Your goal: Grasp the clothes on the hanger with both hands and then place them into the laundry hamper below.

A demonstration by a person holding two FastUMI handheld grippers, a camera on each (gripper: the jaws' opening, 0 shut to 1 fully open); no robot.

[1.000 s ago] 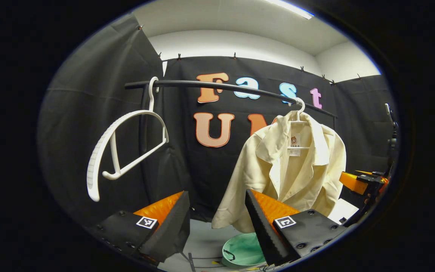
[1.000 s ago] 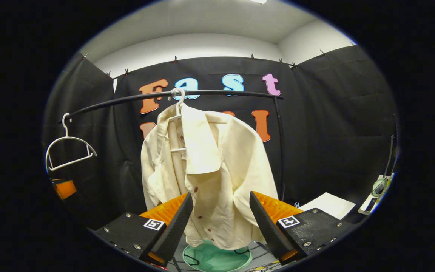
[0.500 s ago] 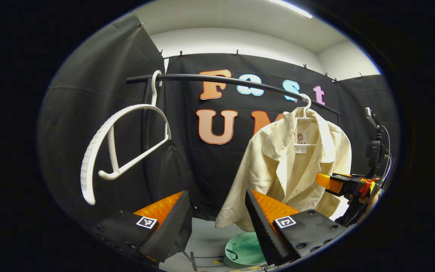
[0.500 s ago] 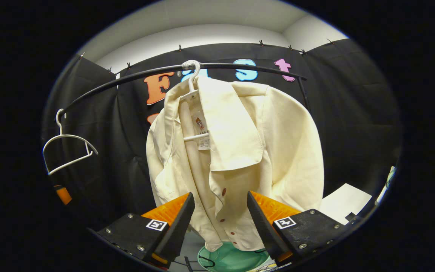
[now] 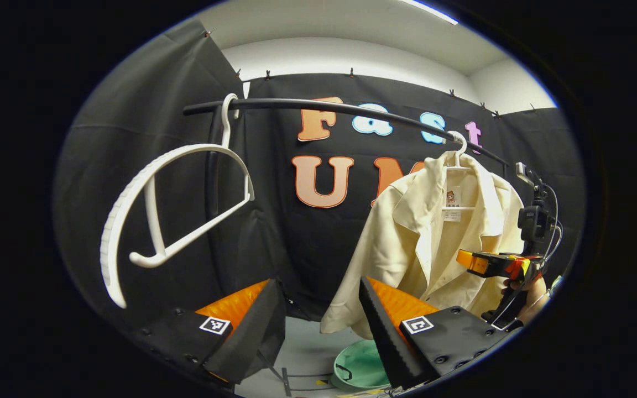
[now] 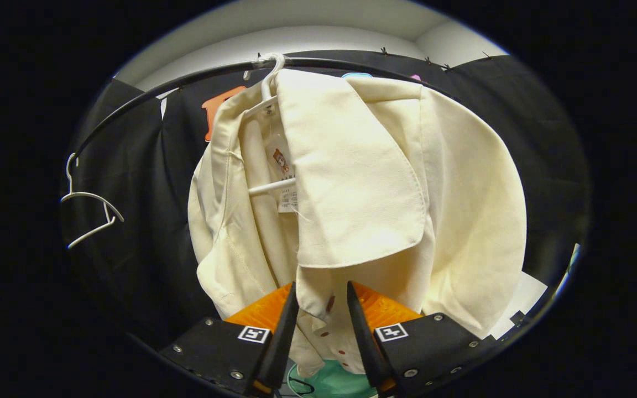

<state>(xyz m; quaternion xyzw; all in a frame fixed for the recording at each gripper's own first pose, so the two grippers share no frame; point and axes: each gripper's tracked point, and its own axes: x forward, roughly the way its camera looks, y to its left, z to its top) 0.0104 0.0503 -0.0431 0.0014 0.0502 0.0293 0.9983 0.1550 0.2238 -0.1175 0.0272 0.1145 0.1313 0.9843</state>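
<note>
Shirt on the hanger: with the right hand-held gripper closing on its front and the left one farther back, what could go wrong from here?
1. The right hand-held gripper straddles only the front edge of the shirt; a thin pinch could slip.
2. The shirt hangs on its hanger; pulling down might drag the hanger off the rail.
3. The left hand-held gripper is open and apart from the shirt, so a one-sided pull might drop it beside the green hamper.

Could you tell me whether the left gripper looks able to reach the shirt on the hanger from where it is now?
Probably yes. The left gripper is open, with the cream shirt ahead and to its right, apart from it, and nothing between them. The right gripper is already at the shirt's front.
</note>
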